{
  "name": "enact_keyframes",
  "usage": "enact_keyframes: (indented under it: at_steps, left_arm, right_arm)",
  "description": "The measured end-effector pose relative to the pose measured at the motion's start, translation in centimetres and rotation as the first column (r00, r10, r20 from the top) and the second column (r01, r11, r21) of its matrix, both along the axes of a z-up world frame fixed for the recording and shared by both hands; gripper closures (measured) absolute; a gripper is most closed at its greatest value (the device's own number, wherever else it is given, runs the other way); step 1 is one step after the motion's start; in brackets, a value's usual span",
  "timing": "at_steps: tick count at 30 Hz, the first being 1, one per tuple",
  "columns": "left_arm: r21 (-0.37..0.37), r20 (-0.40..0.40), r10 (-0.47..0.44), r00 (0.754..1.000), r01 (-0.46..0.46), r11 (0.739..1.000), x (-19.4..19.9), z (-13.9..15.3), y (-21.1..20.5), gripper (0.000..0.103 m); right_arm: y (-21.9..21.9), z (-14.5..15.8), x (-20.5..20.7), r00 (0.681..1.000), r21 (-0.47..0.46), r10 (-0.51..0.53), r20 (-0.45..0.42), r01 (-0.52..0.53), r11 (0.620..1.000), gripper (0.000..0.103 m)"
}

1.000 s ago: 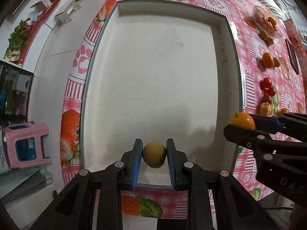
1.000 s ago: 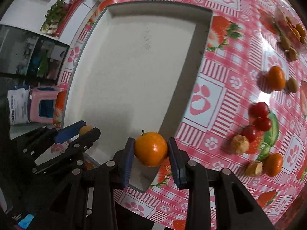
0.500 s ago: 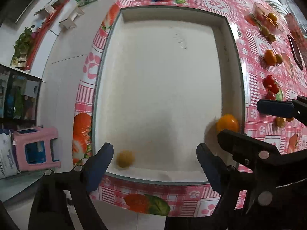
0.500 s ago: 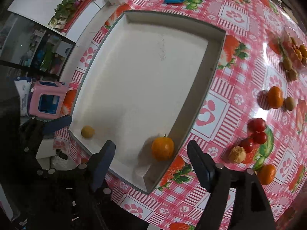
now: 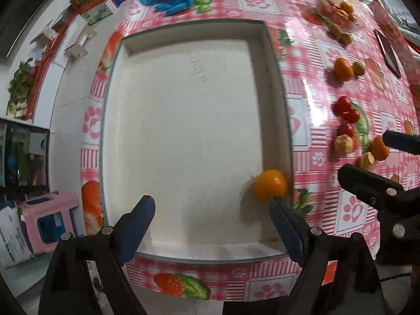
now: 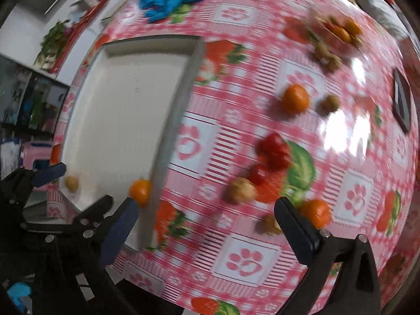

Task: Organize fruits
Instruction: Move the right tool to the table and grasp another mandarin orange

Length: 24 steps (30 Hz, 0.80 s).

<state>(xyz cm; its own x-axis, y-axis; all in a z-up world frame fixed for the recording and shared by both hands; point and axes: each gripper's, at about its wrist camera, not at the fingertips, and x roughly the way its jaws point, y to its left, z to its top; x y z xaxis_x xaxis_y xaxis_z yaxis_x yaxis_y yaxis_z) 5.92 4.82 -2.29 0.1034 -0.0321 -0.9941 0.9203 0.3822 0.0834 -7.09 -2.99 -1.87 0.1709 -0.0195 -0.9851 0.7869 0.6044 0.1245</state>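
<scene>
Inside the white tray (image 6: 126,110): one orange (image 6: 141,189), one brown fruit (image 6: 71,183).

No lettering is showing clearly enough to be read anywhere in either view. The white plastic sack (image 5: 10,239) standing on the floor beside the pink plastic stool (image 5: 47,223) is carrying dark printed letters down its side, but they are coming out too small and warped to make out. The red and green cardboard boxes (image 5: 98,2) lying beyond the far table edge are bearing print that is blurring into colour only.
</scene>
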Motion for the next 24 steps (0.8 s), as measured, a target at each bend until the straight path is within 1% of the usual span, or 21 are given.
enact_keyframes:
  at_steps: [5,7,12,17,21,24]
  left_arm:
    - [-0.009,-0.003,-0.04,0.999,0.04,0.999,-1.1,0.5,-1.2,0.014]
    - [-0.007,-0.007,-0.052,0.999,0.052,0.999,-1.6,0.6,-1.8,0.014]
    - [-0.009,-0.012,-0.087,0.996,0.087,0.996,-2.6,0.6,-2.8,0.013]
    - [-0.023,-0.018,-0.126,0.992,0.126,0.992,-4.6,1.4,-4.0,0.014]
    - [-0.032,-0.026,-0.158,0.987,0.157,0.987,-5.9,1.5,-4.6,0.014]
    - [-0.031,-0.028,-0.179,0.984,0.178,0.984,-6.6,1.5,-4.9,0.014]
  right_arm:
    - [-1.5,-1.2,-4.6,0.994,0.028,-0.095,-0.046,0.096,0.995,0.0]
    - [-2.0,-2.0,-6.6,0.987,0.039,-0.141,-0.076,0.144,0.989,0.0]
    - [-2.7,-3.0,-10.2,0.97,0.052,-0.221,-0.106,0.227,0.972,0.0]
    - [-3.5,-3.4,-12.6,0.957,0.059,-0.266,-0.116,0.273,0.96,0.0]
    - [-4.1,-3.4,-13.6,0.956,0.064,-0.271,-0.111,0.279,0.958,0.0]
    - [-4.7,-3.4,-13.4,0.956,0.072,-0.275,-0.103,0.283,0.957,0.0]
